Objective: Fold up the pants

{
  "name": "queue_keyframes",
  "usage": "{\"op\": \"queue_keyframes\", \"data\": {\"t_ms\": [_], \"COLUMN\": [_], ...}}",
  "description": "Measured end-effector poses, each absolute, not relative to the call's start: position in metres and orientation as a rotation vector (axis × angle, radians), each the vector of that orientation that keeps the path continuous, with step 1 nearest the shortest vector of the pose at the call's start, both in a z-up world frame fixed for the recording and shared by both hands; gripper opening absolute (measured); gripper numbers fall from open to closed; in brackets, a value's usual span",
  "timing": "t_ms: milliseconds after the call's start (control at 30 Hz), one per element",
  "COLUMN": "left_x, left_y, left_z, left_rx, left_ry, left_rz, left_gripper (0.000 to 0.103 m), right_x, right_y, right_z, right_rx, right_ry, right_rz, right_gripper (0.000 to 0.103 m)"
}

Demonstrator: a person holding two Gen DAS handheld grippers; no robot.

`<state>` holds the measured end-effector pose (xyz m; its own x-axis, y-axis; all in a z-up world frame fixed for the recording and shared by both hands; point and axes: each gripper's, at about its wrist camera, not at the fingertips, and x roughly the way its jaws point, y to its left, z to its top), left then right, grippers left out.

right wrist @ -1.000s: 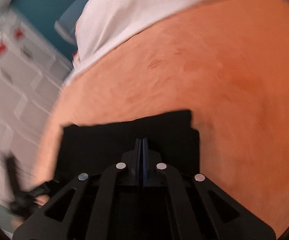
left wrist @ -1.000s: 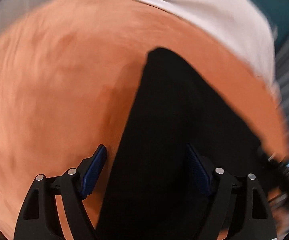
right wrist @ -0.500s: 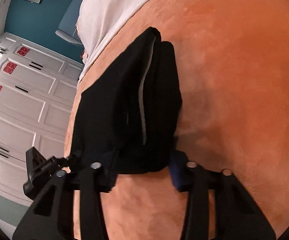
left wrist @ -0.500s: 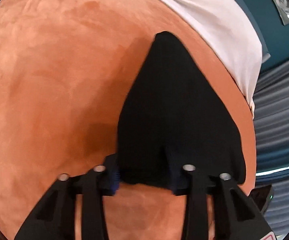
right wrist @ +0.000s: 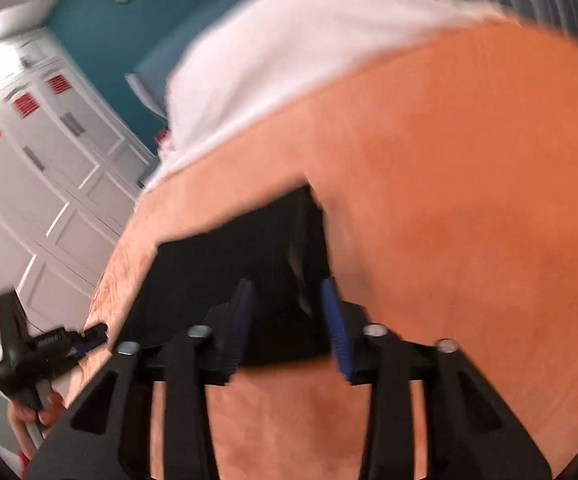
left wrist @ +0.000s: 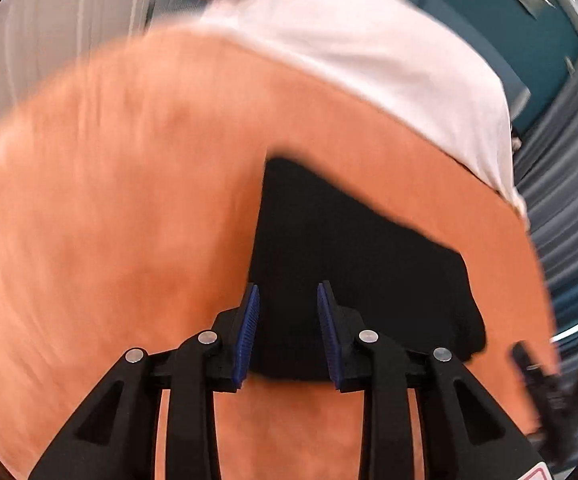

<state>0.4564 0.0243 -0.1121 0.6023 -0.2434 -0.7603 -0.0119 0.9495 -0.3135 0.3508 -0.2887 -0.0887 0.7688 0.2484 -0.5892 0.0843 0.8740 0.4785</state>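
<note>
Left wrist: my left gripper (left wrist: pixel 288 330) is parted and opening, nothing pinched. The folded black pants (left wrist: pixel 353 264) lie flat on the orange blanket (left wrist: pixel 109 200) below the 2 blue pads (left wrist: pixel 249 332). White sheet (left wrist: pixel 369 60) beyond.

Right wrist: my right gripper (right wrist: pixel 289 332) has a gap, jaws closing, not clamped on the pants (right wrist: pixel 241 272) underneath. Left gripper (right wrist: pixel 49 344) is at the blanket's (right wrist: pixel 469 200) left edge.
</note>
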Motion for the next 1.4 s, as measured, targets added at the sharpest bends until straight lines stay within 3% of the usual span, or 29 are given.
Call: {"op": "queue_keyframes", "data": {"t_ms": [100, 200, 233, 333, 433, 567, 667, 900, 967, 1233, 1400], "left_x": [0.486, 0.502, 0.501, 0.490, 0.463, 0.426, 0.397, 0.319, 0.298, 0.232, 0.197], "left_y": [-0.004, -0.022, -0.023, -0.040, -0.047, -0.050, -0.046, -0.027, -0.020, -0.005, 0.002], "left_z": [-0.119, -0.173, -0.183, -0.182, -0.151, -0.110, -0.078, -0.023, -0.013, 0.013, 0.022], "left_rx": [-0.203, -0.139, -0.093, 0.099, 0.149, 0.164, 0.143, 0.113, 0.102, 0.100, 0.090], "left_ry": [0.950, 1.065, 1.036, 0.971, 0.931, 0.867, 0.863, 0.798, 0.792, 0.778, 0.781], "left_rz": [-0.151, -0.110, -0.087, -0.065, -0.102, -0.101, -0.088, -0.028, -0.027, 0.001, -0.002], "left_gripper": [0.029, 0.029, 0.031, 0.033, 0.033, 0.033, 0.057, 0.069, 0.069, 0.070, 0.070], "right_x": [0.386, 0.426, 0.434, 0.414, 0.397, 0.362, 0.337, 0.259, 0.239, 0.171, 0.139], "right_y": [-0.257, -0.246, -0.253, -0.277, -0.277, -0.259, -0.242, -0.194, -0.185, -0.170, -0.164], "right_z": [-0.075, -0.123, -0.152, -0.166, -0.135, -0.098, -0.074, -0.023, -0.013, 0.018, 0.032], "right_rx": [0.375, 0.281, 0.304, 0.409, 0.483, 0.471, 0.425, 0.286, 0.267, 0.267, 0.260], "right_ry": [0.701, 0.842, 0.900, 0.835, 0.843, 0.814, 0.824, 0.787, 0.766, 0.717, 0.697], "right_rz": [0.153, 0.074, 0.033, 0.061, 0.051, 0.054, 0.027, 0.012, 0.016, 0.019, 0.013], "right_gripper": [0.019, 0.012, 0.004, 0.002, 0.009, 0.009, 0.009, 0.016, 0.038, 0.038, 0.046]}}
